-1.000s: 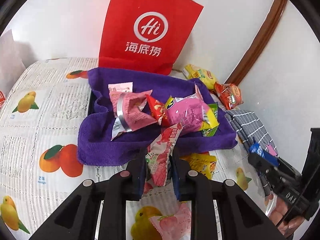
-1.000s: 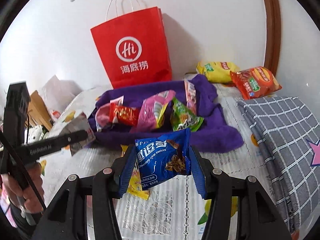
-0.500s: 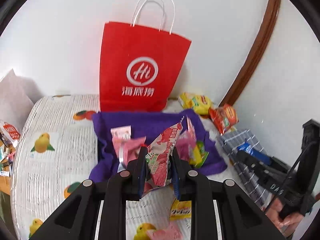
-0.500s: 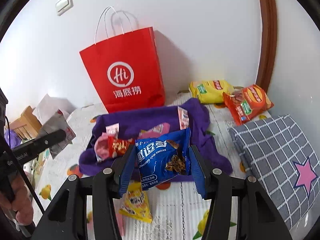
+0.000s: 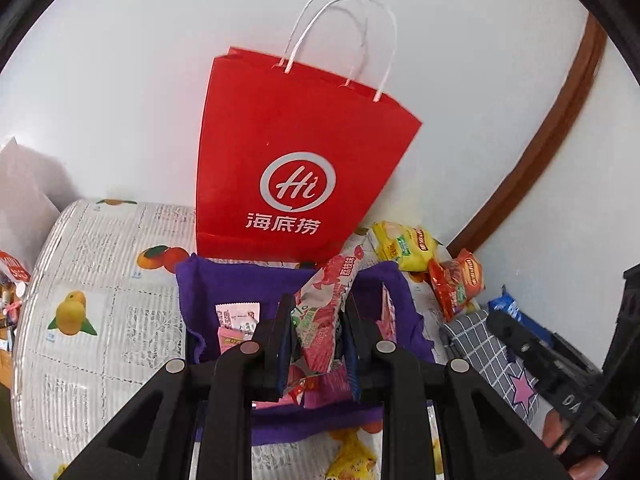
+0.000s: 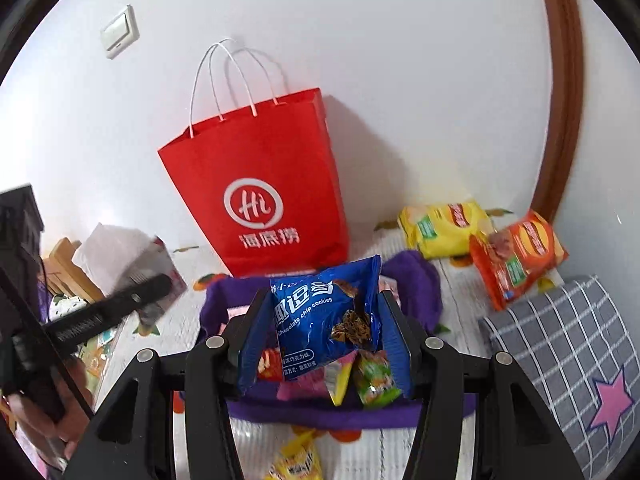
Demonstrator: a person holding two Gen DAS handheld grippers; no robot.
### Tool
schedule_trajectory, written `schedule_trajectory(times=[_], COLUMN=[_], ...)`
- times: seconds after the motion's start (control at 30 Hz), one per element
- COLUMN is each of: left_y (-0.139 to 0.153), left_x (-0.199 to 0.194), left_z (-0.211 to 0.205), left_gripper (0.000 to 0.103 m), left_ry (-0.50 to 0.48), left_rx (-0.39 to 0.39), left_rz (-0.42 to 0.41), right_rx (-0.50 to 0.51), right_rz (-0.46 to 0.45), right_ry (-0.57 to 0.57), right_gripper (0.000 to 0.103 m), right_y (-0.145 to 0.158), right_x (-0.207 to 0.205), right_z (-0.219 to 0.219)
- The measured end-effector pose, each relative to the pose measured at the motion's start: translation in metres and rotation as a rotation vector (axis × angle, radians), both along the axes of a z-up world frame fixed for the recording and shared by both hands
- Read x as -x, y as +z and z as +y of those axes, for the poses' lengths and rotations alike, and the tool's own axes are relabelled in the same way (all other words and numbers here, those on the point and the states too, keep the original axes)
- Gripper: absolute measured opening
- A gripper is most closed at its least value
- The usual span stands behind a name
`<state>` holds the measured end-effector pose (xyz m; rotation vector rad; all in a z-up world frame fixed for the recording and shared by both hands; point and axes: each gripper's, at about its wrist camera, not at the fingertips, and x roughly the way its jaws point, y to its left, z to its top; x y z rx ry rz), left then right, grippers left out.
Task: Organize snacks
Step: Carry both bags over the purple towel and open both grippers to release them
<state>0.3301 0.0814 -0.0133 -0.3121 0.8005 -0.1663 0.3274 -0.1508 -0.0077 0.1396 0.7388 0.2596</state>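
Both grippers are pinching light, crinkly, crushable packets by their middles in front of the red paper bag (image 5: 296, 168): left gripper (image 5: 318, 336) clamping a pink lychee snack (image 5: 324, 304), right gripper (image 6: 326, 320) squeezing a blue cookie packet (image 6: 320, 312), likely slippery film.

One red paper bag (image 6: 260, 200) is standing by the wall. Two chip bags, one yellow (image 6: 444, 226) and one orange (image 6: 516, 256), are lying beside it. One purple towel (image 6: 416, 276) is lying in front.
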Motion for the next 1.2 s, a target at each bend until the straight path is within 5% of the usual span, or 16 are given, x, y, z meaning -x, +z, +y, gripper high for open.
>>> schedule_trajectory(times=[0.23,0.43,1.2], left_y=[-0.023,-0.036,-0.095], left_x=[-0.016,-0.025,-0.048], left_z=[0.003,0.011,0.015], left_gripper=[0.021,0.021,0.021], left_ry=[0.013,0.038,0.084], left_rx=[-0.036,-0.031,-0.037], left_rz=[0.027,0.061,0.236], right_rx=[0.026,-0.005,0.050], right_rz=[-0.005,0.038,0.385], right_ry=[0.041,0.077,0.027], right_gripper=[0.053,0.053,0.054], right_y=[0.002,-0.025,-0.137], right_x=[-0.030,-0.051,-0.124], right_z=[0.020,0.025,-0.002])
